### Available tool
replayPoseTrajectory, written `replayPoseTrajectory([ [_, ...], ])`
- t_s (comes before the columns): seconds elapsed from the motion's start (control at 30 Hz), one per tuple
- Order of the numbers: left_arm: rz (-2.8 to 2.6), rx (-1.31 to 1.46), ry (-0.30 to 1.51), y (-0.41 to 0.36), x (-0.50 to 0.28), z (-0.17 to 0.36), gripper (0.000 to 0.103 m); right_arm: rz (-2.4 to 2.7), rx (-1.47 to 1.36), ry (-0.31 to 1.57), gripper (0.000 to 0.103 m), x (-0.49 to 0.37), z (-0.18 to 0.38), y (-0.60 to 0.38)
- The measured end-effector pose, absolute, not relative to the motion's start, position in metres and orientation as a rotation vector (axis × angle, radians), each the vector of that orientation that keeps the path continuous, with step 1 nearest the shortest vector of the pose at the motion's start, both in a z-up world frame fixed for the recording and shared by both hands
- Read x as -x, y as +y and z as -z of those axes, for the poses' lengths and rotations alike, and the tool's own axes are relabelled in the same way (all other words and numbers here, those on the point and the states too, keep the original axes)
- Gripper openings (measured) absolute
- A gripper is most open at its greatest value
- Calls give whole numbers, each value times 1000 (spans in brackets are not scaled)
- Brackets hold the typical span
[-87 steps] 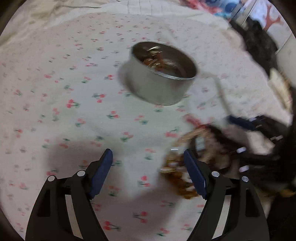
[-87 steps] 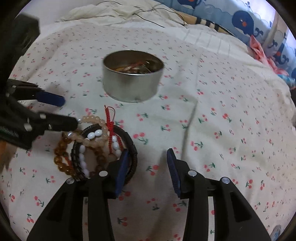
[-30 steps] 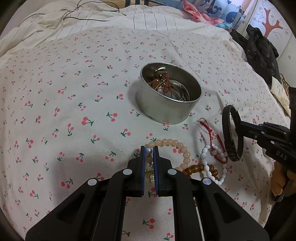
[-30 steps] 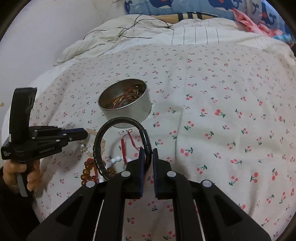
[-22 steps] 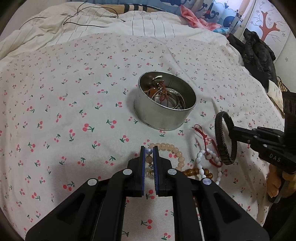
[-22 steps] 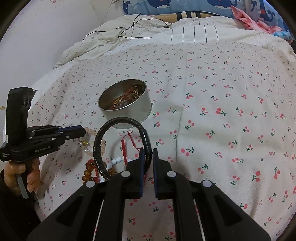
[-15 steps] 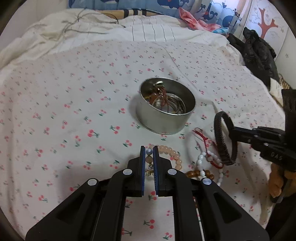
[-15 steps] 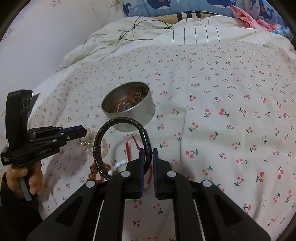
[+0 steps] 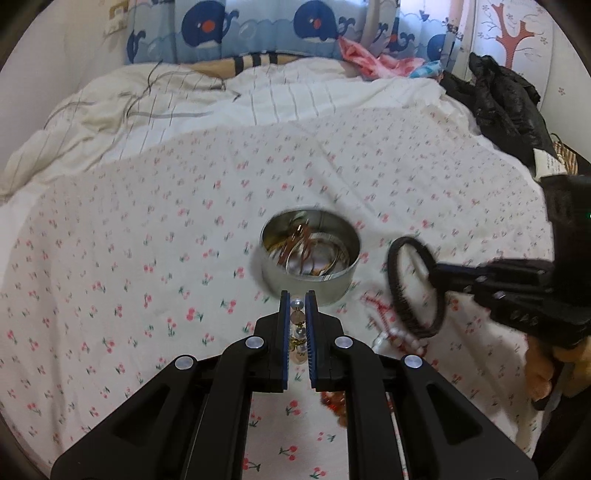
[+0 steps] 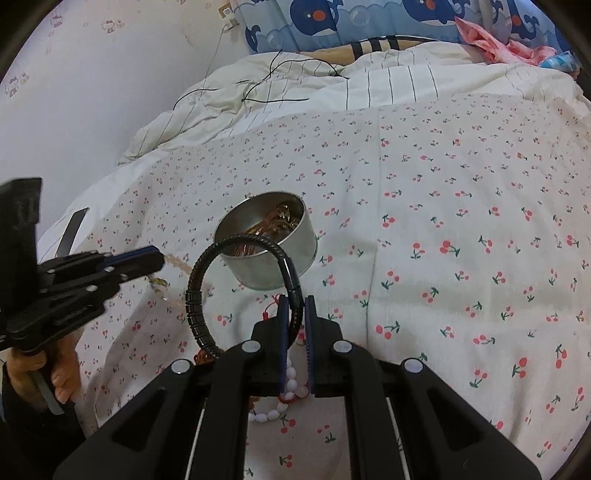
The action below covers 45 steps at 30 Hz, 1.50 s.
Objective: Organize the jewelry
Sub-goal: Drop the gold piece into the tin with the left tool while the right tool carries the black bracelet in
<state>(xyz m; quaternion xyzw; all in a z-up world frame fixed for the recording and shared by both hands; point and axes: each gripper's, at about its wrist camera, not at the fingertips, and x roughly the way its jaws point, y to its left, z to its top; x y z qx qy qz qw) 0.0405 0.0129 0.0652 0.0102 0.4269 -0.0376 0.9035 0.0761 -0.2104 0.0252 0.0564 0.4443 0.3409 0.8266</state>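
A round metal tin (image 9: 309,254) (image 10: 271,245) with several bracelets inside stands on the cherry-print bedspread. My left gripper (image 9: 297,300) is shut on a pale pink bead bracelet (image 9: 297,317), held just short of the tin; the strand hangs from it in the right wrist view (image 10: 162,282). My right gripper (image 10: 294,303) is shut on a black braided bracelet (image 10: 195,291) (image 9: 402,291), lifted to the right of the tin. Below it lie a white bead bracelet (image 10: 286,391), a red cord (image 9: 378,304) and amber beads (image 9: 332,400).
A striped quilt (image 9: 207,107) with a thin black cable (image 10: 280,81) is bunched behind the tin. Whale-print pillows (image 9: 258,29) line the headboard. Dark clothing (image 9: 506,107) lies at the far right. A hand (image 10: 61,373) grips the left tool's handle.
My left gripper has risen with the pink bead bracelet, lifting it off the bedspread and toward the tin. The right gripper has held the black bracelet almost still.
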Motion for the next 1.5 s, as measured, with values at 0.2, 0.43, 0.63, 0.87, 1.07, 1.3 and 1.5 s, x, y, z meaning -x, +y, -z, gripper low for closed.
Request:
replayPoseTrajectory([
  [0.2, 52, -52, 839, 2, -55, -86, 7, -726, -140, 931, 9, -83, -30, -209],
  [0.43, 33, -69, 813, -8, -73, -95, 7, -710, -166, 916, 9, -96, -37, -216],
  [0.63, 44, -16, 793, -7, -98, -98, 7, -697, -184, 915, 9, -108, -39, -221],
  [0.87, 92, 166, 852, 17, -138, -69, 7, -664, -200, 928, 9, -116, -35, -229],
  [1.07, 5, 176, 998, 29, -154, -27, 24, -650, -179, 942, 10, -117, -30, -226],
  [1.3, -3, 226, 953, 53, -128, -50, 64, -635, -108, 916, 10, -116, -40, -206],
  [1.5, -70, 267, 912, 79, -95, -62, 75, -633, 34, 914, 10, -134, -46, -149],
])
